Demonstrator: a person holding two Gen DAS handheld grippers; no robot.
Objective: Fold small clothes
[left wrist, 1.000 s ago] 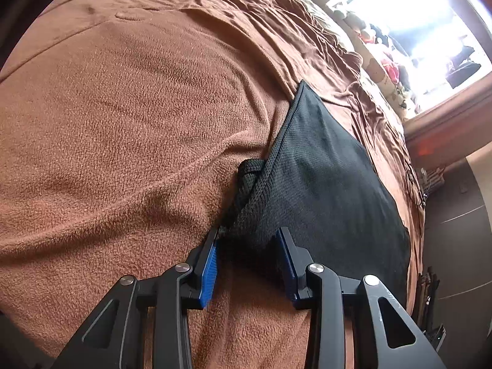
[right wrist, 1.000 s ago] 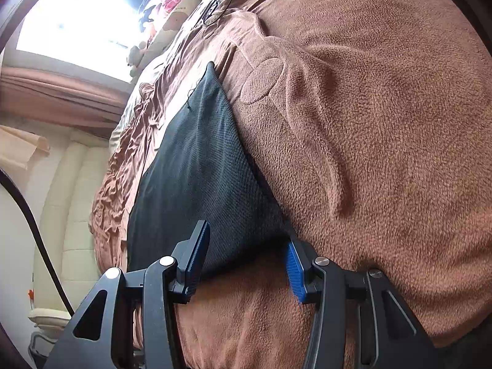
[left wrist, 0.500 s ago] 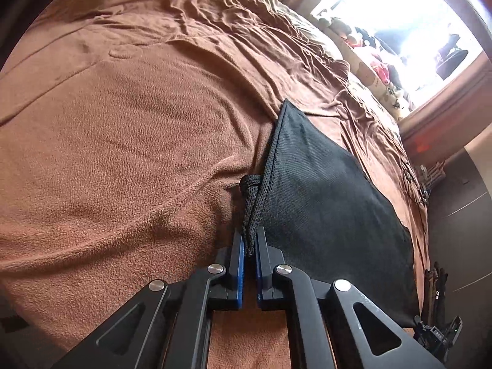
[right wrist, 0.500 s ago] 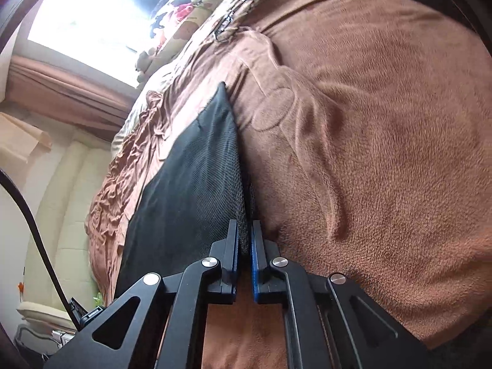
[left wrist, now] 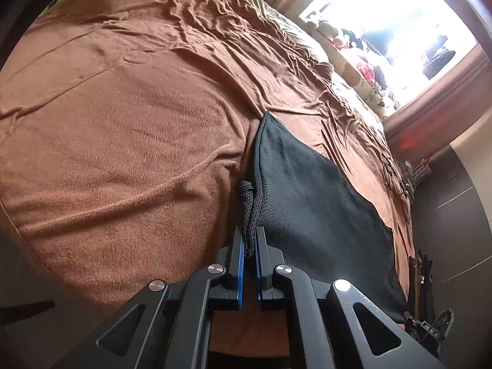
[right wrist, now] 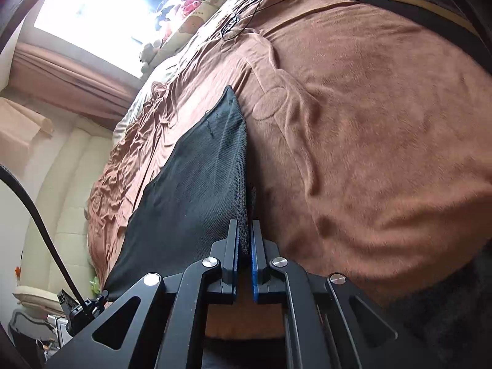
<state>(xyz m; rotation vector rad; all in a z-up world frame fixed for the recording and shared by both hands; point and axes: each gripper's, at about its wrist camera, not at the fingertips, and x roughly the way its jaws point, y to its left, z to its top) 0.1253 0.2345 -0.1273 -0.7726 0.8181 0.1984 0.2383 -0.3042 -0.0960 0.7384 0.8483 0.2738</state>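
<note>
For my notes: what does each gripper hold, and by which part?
Both hold the black mesh garment: left gripper and right gripper each pinch a near corner.

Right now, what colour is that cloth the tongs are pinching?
Black mesh garment, clearest in the right wrist view.

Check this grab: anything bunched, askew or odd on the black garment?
One thing: at the left claw, a rope-like bunched strip of the black mesh garment hangs beside the pinched edge. The right claw holds its corner cleanly.
</note>
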